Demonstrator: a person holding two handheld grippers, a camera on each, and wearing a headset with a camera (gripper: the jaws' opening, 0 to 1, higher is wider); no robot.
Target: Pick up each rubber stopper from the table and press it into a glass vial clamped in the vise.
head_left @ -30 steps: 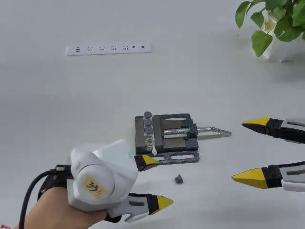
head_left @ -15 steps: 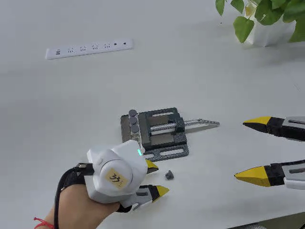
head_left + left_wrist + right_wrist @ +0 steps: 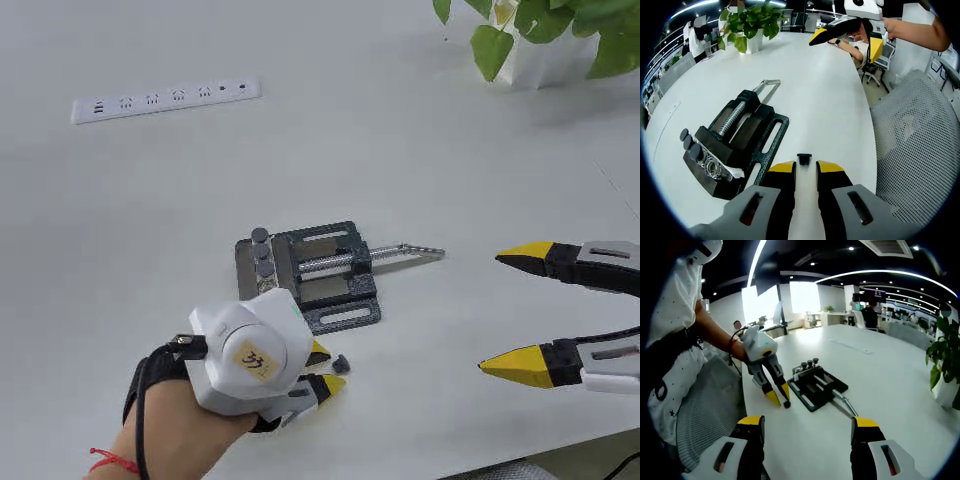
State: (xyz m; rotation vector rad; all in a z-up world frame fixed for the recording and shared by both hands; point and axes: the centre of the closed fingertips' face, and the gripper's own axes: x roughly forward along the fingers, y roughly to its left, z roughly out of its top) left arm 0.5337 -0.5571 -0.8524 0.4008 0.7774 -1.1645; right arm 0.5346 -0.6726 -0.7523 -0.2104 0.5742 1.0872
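Left claw (image 3: 805, 167) narrow, tips low over the table (image 3: 430, 150), gap lined on the small stopper (image 3: 804, 158) lying just ahead, near the vise (image 3: 740, 135). Right claw (image 3: 492, 312) wide, well apart. Risk: jaws close short and squirt the stopper away, or pinch it crooked.

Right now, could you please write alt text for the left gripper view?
The left gripper holds its yellow-tipped jaws slightly apart over the white table, a small dark rubber stopper just beyond the tips. At the view's left stands a black vise clamping stoppered glass vials.
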